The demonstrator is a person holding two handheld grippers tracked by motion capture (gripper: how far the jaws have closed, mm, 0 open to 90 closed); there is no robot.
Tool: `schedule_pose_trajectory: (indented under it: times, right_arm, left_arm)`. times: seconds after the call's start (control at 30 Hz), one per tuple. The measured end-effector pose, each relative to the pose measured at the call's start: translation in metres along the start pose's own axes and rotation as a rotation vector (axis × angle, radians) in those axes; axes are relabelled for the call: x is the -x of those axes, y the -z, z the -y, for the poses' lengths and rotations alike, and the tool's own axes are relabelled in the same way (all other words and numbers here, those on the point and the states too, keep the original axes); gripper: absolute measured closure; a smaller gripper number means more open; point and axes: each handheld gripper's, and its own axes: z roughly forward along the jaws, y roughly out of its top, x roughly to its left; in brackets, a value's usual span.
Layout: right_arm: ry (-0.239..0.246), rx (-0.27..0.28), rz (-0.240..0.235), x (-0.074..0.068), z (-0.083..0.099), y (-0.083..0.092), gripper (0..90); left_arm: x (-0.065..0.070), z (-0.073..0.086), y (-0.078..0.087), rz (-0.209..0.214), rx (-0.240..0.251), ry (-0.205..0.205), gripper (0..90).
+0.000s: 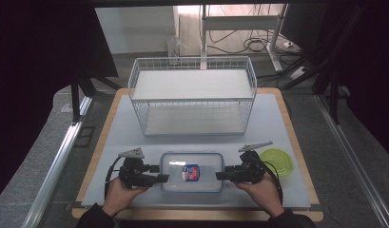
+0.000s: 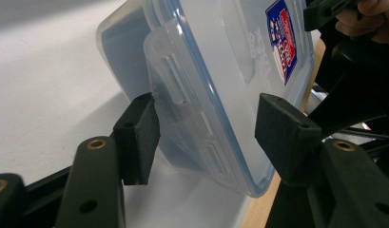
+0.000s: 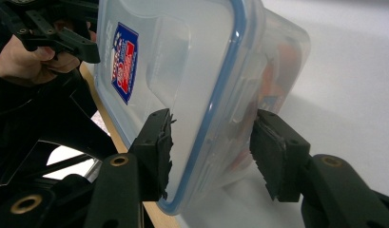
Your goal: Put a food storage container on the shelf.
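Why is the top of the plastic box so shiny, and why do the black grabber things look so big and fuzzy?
In the high view, light from above glares white off the clear lid of the plastic box, beside its sticker. In the left gripper view, the black jaws sit right by the camera, so they look huge and soft-edged. In the right gripper view, the room beyond the box is dark.
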Motion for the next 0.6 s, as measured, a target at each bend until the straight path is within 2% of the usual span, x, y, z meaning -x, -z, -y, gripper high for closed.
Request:
schedule_pose_trajectory:
  times: [0.07,0.1,0.13,0.2,0.3,0.4,0.5,0.6]
  right_arm:
    - [-0.006,0.003,0.01,-0.0016,0.0,-0.0002,49.8]
    - [-0.013,0.008,0.014,-0.002,0.0002,-0.0004,49.8]
    - [-0.026,0.018,0.016,-0.002,0.0008,-0.0007,49.8]
    - [-0.071,0.058,0.005,0.0011,0.0018,-0.0013,51.7]
    - [-0.071,0.072,0.011,0.0008,0.0014,-0.0014,52.5]
    - [-0.038,0.099,0.04,-0.0029,0.0004,-0.0017,53.1]
    - [-0.019,0.121,0.048,-0.0037,0.0004,-0.0022,53.2]
    - [-0.005,0.137,0.042,-0.005,-0.0014,-0.0009,53.1]
  left_arm:
    - [0.0017,0.0001,0.0,-0.011,0.007,0.012,41.5]
    - [0.001,0.0001,-0.0004,-0.009,0.017,0.03,41.7]
    - [-0.0018,0.0001,-0.0004,0.004,0.032,0.065,42.4]
    - [-0.0049,0.0001,-0.0001,0.011,0.056,0.091,45.7]
    - [-0.0027,-0.0021,0.0004,-0.019,0.068,0.091,46.6]
    - [-0.0002,-0.0048,0.0004,-0.058,0.073,0.083,46.9]
    - [-0.0016,-0.006,0.0025,-0.056,0.097,0.088,47.6]
    - [0.0003,-0.0097,0.0083,-0.062,0.129,0.074,48.0]
